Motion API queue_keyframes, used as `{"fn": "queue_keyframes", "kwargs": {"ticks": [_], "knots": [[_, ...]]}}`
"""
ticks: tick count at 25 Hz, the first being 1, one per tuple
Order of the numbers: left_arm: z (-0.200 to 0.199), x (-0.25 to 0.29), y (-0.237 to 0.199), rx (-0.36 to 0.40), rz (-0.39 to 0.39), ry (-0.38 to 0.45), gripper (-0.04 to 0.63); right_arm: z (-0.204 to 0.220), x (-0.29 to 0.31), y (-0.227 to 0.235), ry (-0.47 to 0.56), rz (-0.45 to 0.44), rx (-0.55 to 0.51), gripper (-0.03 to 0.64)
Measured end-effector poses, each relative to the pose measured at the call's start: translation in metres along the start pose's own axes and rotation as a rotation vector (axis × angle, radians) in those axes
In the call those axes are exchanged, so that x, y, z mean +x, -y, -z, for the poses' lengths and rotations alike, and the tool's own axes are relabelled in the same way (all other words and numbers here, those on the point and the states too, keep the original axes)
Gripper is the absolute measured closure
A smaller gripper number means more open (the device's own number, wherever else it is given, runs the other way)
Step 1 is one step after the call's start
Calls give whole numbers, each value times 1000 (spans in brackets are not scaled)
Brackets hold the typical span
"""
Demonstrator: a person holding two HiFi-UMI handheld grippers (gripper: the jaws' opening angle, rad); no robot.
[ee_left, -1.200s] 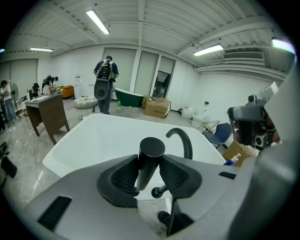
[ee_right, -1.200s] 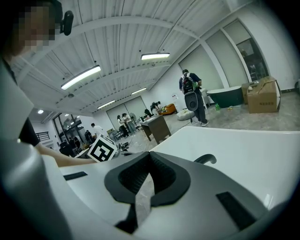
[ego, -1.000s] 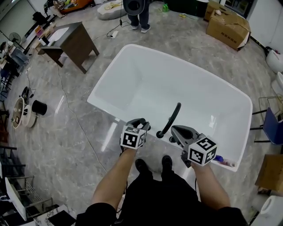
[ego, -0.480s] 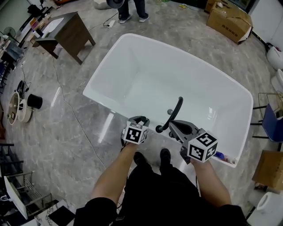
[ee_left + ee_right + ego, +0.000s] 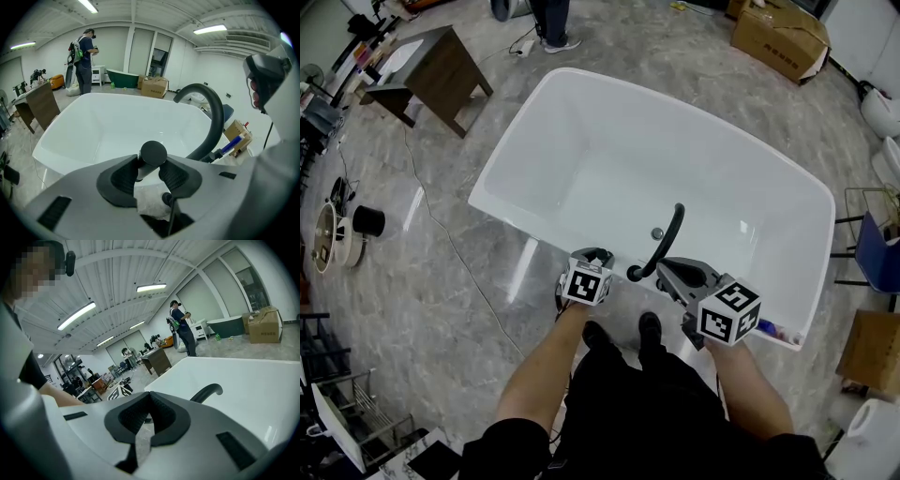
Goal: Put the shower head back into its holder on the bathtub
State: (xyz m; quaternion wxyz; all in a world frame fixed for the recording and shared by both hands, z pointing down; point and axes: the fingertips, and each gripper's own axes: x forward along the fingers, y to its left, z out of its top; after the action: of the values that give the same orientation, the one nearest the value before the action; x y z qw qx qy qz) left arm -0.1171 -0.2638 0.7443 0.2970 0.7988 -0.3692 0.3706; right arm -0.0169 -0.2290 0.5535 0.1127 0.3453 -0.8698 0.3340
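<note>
The white bathtub (image 5: pixel 534 141) lies in front of me, its near rim at my grippers. My left gripper (image 5: pixel 598 255) is shut on the black shower head (image 5: pixel 152 155), a dark rod with a round end standing up between the pads (image 5: pixel 123 177). A thin black hose (image 5: pixel 170 216) runs down below the jaws. Just right of it the curved black faucet spout (image 5: pixel 664 240) (image 5: pixel 212 117) rises from the rim. My right gripper (image 5: pixel 671 272) hovers at the rim right of the spout (image 5: pixel 208 391), jaws together with nothing between them. I cannot make out the holder.
A blue-and-white item (image 5: pixel 769 330) lies on the tub's right rim. A dark wooden table (image 5: pixel 431 75) stands beyond the tub on the left, cardboard boxes (image 5: pixel 778 37) at the back right. A person (image 5: pixel 84 56) stands behind the tub. A cable (image 5: pixel 441 234) crosses the floor.
The left gripper has sunk a little toward the tub rim with the shower head still in it. The right gripper has stayed put. The head view has tipped slightly.
</note>
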Motion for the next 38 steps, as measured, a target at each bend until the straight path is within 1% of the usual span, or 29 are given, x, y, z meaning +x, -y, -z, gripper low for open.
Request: {"fn": "queue_keyframes", "kwargs": {"ticks": [4, 12, 18, 25, 30, 38], "knots": [[-2, 3, -1, 1, 3, 12, 436, 3, 1, 2, -10, 6, -10, 603], [-8, 5, 1, -5, 3, 19, 436, 4, -3, 6, -5, 15, 2, 603], [-8, 7, 4, 2, -1, 13, 434, 6, -10, 9, 3, 18, 13, 603], [-2, 3, -4, -14, -18, 26, 439, 11, -13, 11, 9, 13, 20, 603], [13, -2, -14, -24, -50, -8, 445, 10, -10, 7, 17, 4, 26, 603], [17, 2, -13, -16, -46, -35, 443, 13, -14, 8, 24, 10, 42, 603]]}}
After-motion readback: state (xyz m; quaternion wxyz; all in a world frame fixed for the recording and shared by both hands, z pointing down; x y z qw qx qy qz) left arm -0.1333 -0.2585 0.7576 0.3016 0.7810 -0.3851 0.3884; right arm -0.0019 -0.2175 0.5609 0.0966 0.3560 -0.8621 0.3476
